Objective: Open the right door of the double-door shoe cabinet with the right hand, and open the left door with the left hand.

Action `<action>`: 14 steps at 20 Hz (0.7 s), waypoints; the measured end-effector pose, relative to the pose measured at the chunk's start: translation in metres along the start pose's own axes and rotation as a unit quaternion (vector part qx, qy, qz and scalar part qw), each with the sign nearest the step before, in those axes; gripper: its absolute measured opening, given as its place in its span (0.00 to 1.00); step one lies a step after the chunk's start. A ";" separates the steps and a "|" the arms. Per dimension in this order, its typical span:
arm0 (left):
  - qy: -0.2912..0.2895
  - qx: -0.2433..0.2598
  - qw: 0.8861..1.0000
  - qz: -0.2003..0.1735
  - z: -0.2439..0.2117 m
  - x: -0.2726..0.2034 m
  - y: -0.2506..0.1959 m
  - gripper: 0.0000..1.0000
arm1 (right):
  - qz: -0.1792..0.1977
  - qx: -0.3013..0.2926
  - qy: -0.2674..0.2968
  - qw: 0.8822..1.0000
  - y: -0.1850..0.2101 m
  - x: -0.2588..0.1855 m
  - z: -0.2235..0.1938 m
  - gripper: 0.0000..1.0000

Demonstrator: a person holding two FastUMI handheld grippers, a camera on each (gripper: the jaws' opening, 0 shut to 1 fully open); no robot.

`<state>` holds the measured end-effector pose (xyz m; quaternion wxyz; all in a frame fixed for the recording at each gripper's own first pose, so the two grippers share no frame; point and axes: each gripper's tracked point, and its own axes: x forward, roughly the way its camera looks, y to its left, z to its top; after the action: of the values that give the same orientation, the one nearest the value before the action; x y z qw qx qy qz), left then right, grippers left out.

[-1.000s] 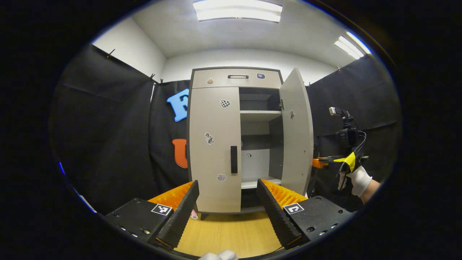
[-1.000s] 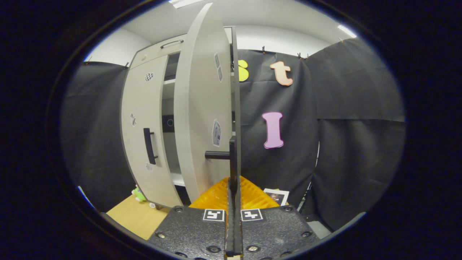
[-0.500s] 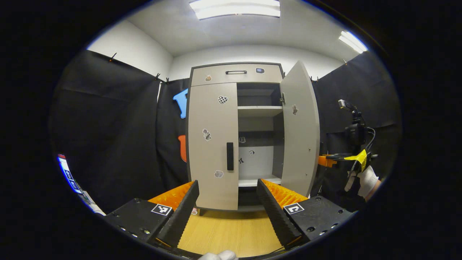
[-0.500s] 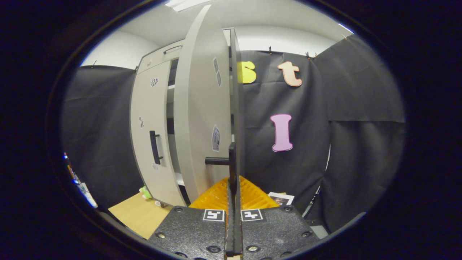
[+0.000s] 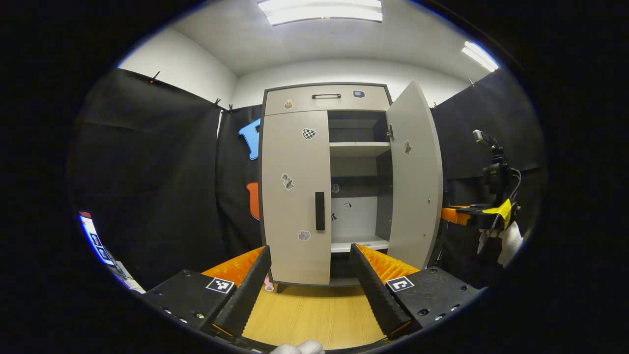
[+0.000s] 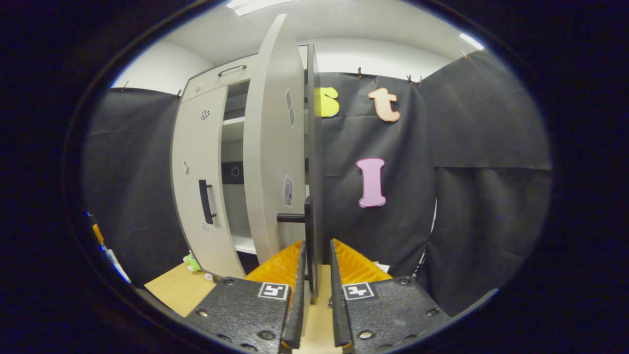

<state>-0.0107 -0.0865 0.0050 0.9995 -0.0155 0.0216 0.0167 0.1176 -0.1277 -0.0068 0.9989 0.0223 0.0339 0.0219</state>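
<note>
The right tool [image 6: 314,290] has just parted its fingers off the right door's handle [image 6: 307,236]; the open left tool [image 5: 309,290] faces the left door [image 5: 295,196], which is shut.

**Two cameras, one cabinet, two angles**

The left gripper view faces the shoe cabinet [image 5: 324,187] square on from a fair way back, low over the wooden floor [image 5: 314,319]. The right gripper view sits close in, looking edge-on along the open right door [image 6: 275,147] (its handle [image 6: 307,231] just ahead of the lens). Both views share the cabinet front and the shut left door [image 5: 295,196].
</note>
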 end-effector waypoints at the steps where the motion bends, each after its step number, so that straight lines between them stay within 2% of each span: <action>1: 0.000 0.001 1.000 -0.003 -0.001 0.004 0.006 0.96 | -0.011 0.000 -0.006 1.000 -0.001 -0.011 0.003 0.35; 4: -0.003 -0.004 1.000 -0.015 -0.006 0.018 0.026 0.96 | -0.030 0.010 -0.024 0.999 0.011 -0.048 0.009 0.84; 5: -0.006 -0.007 1.000 -0.019 -0.006 0.025 0.033 0.96 | -0.035 0.011 -0.025 0.999 0.020 -0.061 0.007 0.89; 8: -0.012 -0.009 0.999 -0.033 -0.005 0.045 0.048 0.96 | -0.037 0.007 -0.024 0.999 0.054 -0.095 -0.003 1.00; 14: -0.015 -0.008 0.999 -0.051 -0.011 0.089 0.056 0.96 | -0.036 0.024 -0.003 0.999 0.108 -0.141 -0.032 0.98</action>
<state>0.0761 -0.0277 -0.0117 0.9991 -0.0242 0.0056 -0.0341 -0.0296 -0.0247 -0.0241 0.9984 0.0449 0.0319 -0.0150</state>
